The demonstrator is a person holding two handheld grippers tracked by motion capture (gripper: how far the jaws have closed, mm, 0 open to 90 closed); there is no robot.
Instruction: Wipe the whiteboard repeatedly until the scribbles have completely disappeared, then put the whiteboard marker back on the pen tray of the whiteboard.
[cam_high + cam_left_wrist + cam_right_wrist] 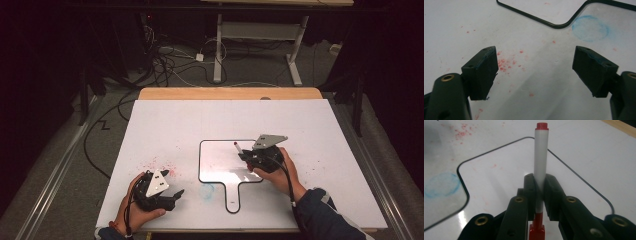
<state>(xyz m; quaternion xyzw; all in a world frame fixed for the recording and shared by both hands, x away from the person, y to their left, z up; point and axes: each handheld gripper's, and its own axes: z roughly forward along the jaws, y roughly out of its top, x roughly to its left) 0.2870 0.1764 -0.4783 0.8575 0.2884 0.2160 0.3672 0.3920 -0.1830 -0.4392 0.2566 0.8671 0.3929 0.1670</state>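
Observation:
A small paddle-shaped whiteboard with a black rim (201, 165) lies on the big white table sheet (165, 120). Over its right part my right gripper (246, 152) is shut on a white marker with red ends (541, 160), which sticks out past the jaws toward the board's upper area (236, 147). Its pads (530, 187) press the barrel from both sides above the board surface (499, 177). At the table's front left, my left gripper (175, 196) rests low in the person's hand, open, with nothing between its fingertips (484, 70). The board's rim (554, 24) lies just beyond them.
Red ink specks (505, 62) dot the sheet near the left gripper, and a faint blue smudge (590, 28) sits beside the board's handle (234, 197). A wooden table edge (230, 93) runs along the back; cables (165, 65) and a desk frame (260, 35) stand on the floor beyond.

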